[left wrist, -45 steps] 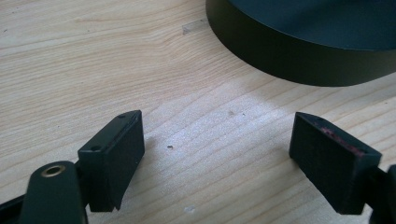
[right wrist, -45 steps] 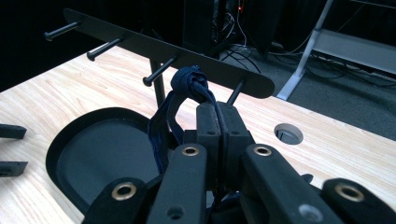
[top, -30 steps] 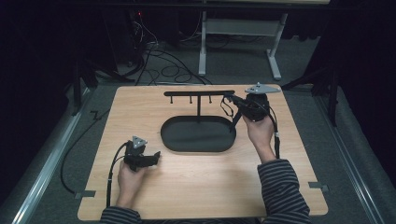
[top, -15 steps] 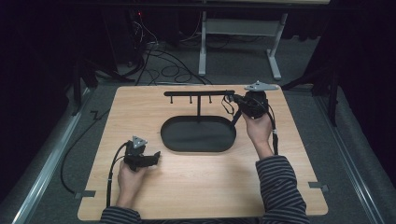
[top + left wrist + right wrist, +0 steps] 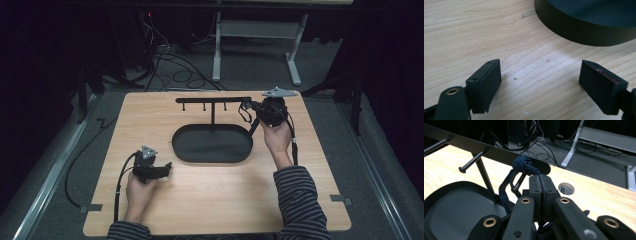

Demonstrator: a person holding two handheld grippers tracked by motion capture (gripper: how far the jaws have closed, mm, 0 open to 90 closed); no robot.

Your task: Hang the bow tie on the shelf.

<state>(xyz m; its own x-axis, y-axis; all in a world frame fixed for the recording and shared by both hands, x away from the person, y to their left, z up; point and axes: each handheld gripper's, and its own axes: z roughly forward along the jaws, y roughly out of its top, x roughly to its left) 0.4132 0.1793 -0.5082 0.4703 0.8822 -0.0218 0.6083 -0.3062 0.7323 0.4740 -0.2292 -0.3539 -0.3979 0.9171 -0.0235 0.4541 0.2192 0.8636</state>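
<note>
At rack's right end (image 5: 247,100) | right tool (image 5: 540,178) pinches blue loop (image 5: 524,165) | left tool (image 5: 539,82) spread

Light wooden table (image 5: 210,200) with visible grain, seen from above, standing on grey carpeted floor (image 5: 380,165). A black oval tray (image 5: 212,144) lies flat on the tabletop near its centre; from the far side of the tray rises a thin post carrying a horizontal black bar (image 5: 212,100) with short pegs hanging below it. In the right gripper view, a round hole (image 5: 566,188) pierces the tabletop near the far edge. In the left gripper view, the tray's dark side wall (image 5: 584,30) meets bare wood (image 5: 474,30). Black cables (image 5: 170,60) lie on the floor beyond the table.
</note>
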